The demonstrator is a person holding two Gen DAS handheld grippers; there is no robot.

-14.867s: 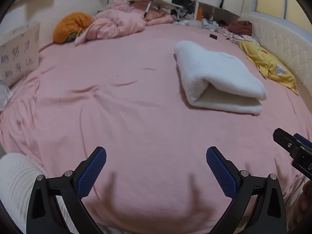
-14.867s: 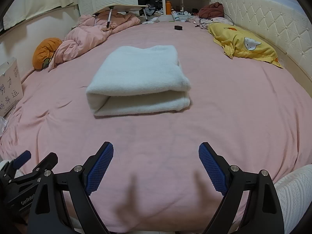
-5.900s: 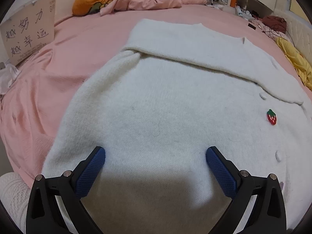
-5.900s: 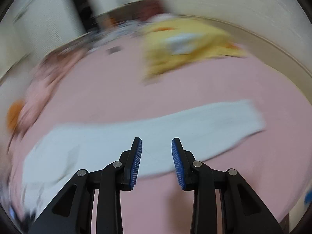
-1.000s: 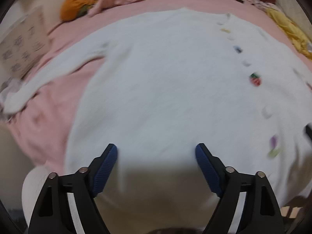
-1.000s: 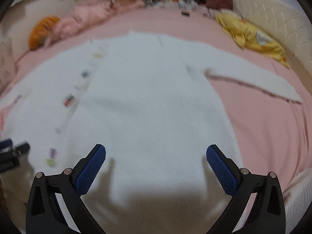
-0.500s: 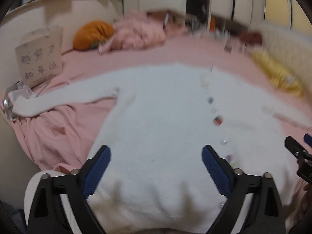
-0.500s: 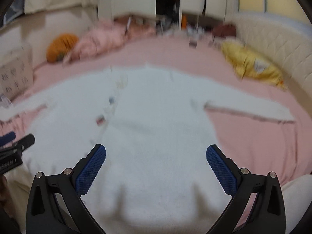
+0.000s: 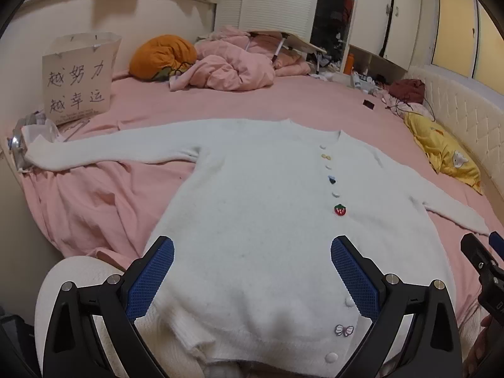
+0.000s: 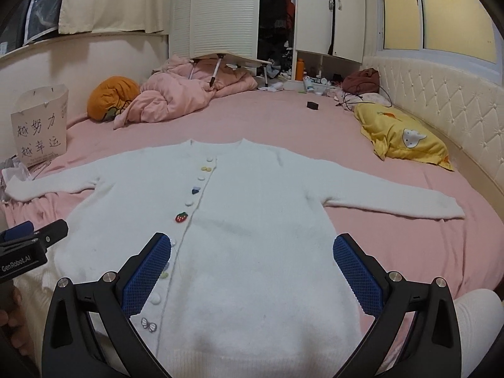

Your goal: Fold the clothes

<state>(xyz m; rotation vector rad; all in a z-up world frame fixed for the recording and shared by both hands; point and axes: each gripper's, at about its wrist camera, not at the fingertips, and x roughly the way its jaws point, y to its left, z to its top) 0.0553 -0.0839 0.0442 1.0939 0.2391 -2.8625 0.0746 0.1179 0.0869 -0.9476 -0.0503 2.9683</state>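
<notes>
"越努力越幸运" on paper bag; "GenRobot.AI" on left gripper

My bed wears a pink sheet, rumpled at its left edge, and the white cardigan lies flat across it, buttons up and both sleeves stretched out to the sides. Along the far side lie a bunched pink quilt, an orange cushion and a small black object. A yellow pillow rests at the right by the padded wall, and a white paper bag with handwritten characters stands at the left.

Home bedroom, pink-sheeted bed, louvred wardrobe, rumpled duvet, probably a padded headboard
</notes>
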